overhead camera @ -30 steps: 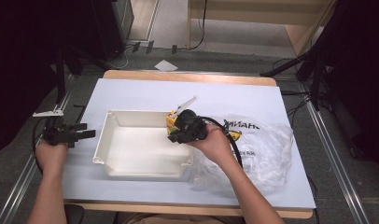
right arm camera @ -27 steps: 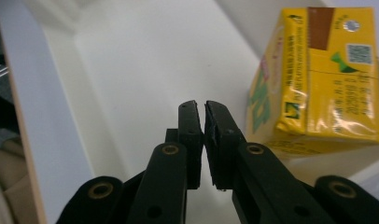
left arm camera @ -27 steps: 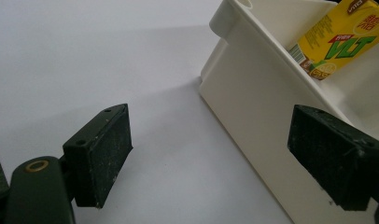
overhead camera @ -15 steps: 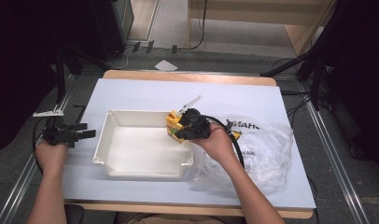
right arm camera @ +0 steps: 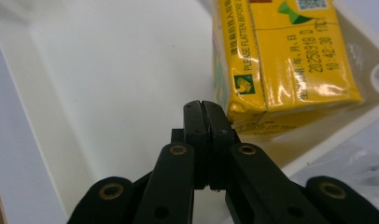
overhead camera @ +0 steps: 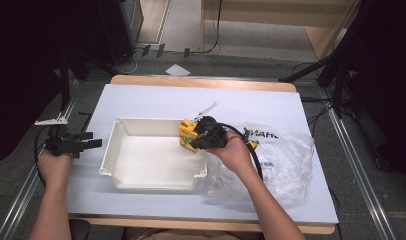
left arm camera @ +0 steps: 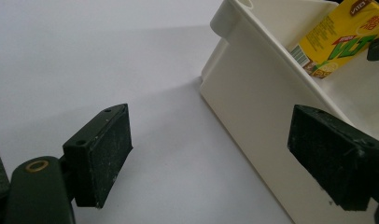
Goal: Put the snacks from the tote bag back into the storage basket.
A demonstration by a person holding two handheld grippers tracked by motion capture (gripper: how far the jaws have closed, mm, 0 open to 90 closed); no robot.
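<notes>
Right gripper view: our right gripper (right arm camera: 207,108) has its jaws clenched on nothing, the yellow drink carton pack (right arm camera: 283,60) just right of them; our left gripper (left arm camera: 225,154) gapes, farther off

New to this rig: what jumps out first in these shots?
The bright yellow drink carton grabs the eye first, sitting at the right end of the white tray, with the right gripper right beside it, its jaws pressed together on nothing. Next comes the crumpled clear plastic bag on the table to the tray's right. The left gripper waits at the tray's left, jaws wide open.
</notes>
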